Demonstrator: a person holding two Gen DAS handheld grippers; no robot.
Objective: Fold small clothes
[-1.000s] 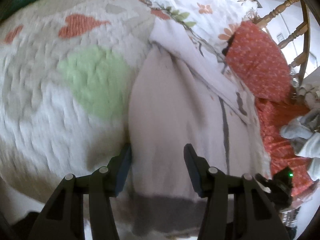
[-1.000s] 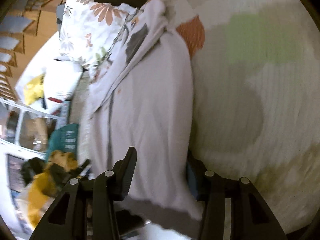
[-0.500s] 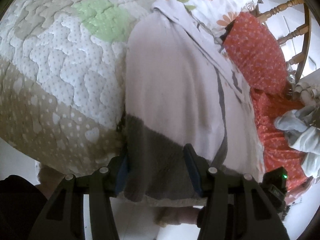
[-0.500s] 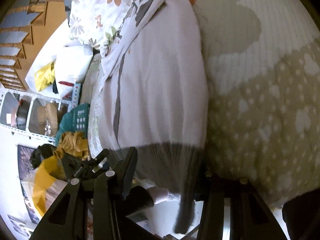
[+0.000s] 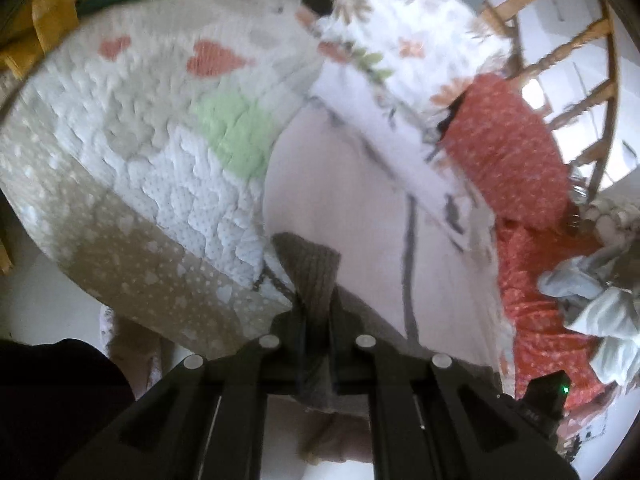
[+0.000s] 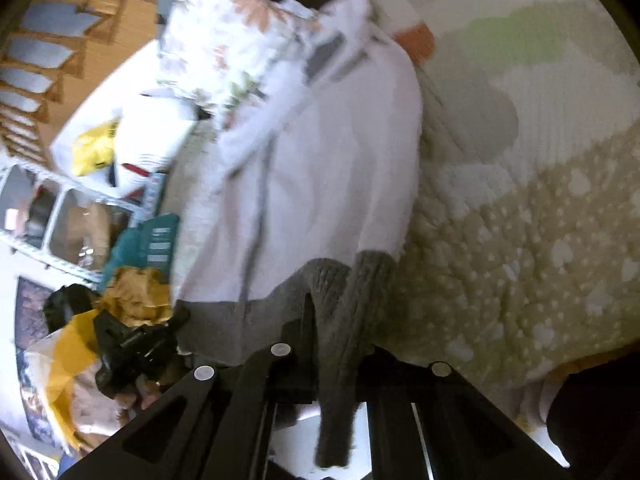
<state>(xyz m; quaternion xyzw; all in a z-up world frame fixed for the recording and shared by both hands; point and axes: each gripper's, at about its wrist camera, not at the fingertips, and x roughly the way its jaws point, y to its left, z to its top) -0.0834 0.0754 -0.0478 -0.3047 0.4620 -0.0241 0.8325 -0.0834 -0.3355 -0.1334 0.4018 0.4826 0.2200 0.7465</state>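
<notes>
A pale pink garment (image 5: 360, 216) with a grey ribbed hem (image 5: 314, 276) lies lengthwise on a quilted bed cover (image 5: 152, 168). My left gripper (image 5: 316, 316) is shut on one corner of the grey hem and lifts it off the bed edge. In the right wrist view the same garment (image 6: 320, 168) shows, and my right gripper (image 6: 336, 320) is shut on the other corner of the grey hem (image 6: 360, 296), which bunches up between the jaws. The other gripper shows in each view at the hem's far corner.
A floral pillow (image 5: 404, 40) and an orange dotted cushion (image 5: 508, 144) lie beyond the garment. Pale crumpled clothes (image 5: 592, 292) sit at the right. A wooden bed rail (image 5: 560, 52) stands behind. Yellow bags (image 6: 80, 344) and a shelf (image 6: 52, 208) stand beside the bed.
Both grippers slid back down the garment to its grey hem at the bed edge, then closed on the hem corners and lifted them.
</notes>
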